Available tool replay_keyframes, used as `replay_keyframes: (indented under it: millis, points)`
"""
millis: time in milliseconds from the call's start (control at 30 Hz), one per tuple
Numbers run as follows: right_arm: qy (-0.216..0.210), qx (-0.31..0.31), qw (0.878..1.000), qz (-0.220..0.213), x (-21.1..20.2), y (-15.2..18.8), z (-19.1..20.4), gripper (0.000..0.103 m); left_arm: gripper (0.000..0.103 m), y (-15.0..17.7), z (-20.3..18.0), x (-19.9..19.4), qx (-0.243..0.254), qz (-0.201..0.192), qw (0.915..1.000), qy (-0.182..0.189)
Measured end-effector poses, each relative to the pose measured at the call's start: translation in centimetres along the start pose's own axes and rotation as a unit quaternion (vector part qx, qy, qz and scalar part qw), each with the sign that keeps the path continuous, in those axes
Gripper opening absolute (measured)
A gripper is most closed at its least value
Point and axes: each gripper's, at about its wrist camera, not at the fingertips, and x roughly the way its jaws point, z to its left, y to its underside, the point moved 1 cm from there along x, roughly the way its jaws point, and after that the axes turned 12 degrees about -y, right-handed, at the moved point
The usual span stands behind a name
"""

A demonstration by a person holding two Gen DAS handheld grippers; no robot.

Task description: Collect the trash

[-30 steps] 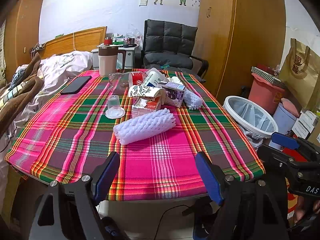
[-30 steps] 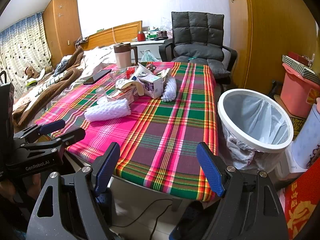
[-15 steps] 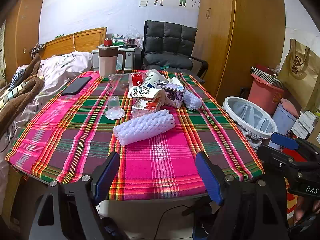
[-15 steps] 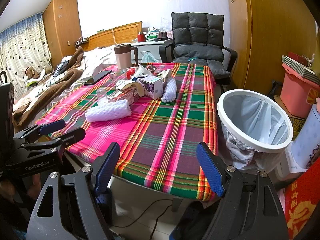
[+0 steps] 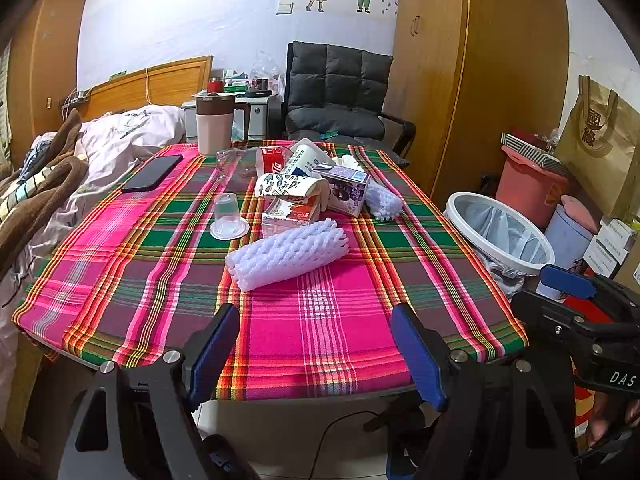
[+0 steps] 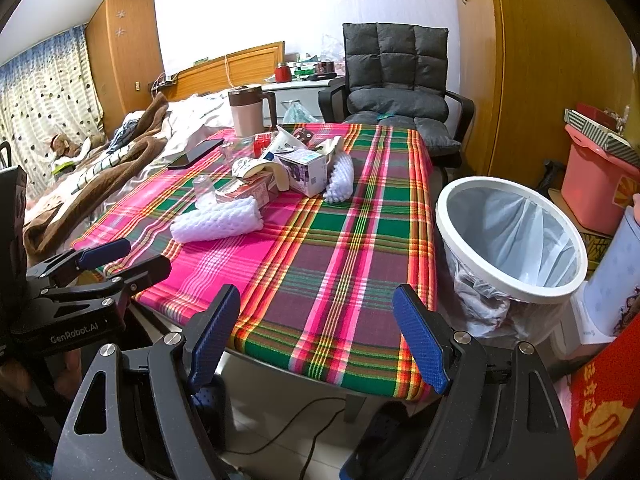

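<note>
Barely any change from a second ago: left tool [image 5: 316, 344] and right tool [image 6: 318, 338] still spread, empty, short of desk [image 5: 344, 344]. Foam sleeve [image 5: 287, 253] untouched mid-desk; bin [image 6: 510, 236] right.

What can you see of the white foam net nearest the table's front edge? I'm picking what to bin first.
The foam net is a white, soft-looking mesh sleeve with a bumpy honeycomb surface, lying flat on its side on the plaid tablecloth. It sits slantwise, nearest of the litter to both open grippers, and nothing grips it. Its far end lies close to a small red and white carton; whether they touch is unclear.
</note>
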Motion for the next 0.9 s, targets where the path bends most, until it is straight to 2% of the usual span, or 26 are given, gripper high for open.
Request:
replay_keyframes:
  millis: [533, 900]
  points:
    - [-0.002, 0.004, 1.000, 0.002, 0.2, 0.2, 0.0, 0.080, 0.078, 0.0, 0.0, 0.3, 0.002, 0.002, 1.0000, -0.002]
    - [-0.011, 0.001, 1.000, 0.009, 1.2, -0.7, -0.2, 0.080, 0.078, -1.4, 1.3, 2.8, 0.011, -0.003, 0.9999, 0.005]
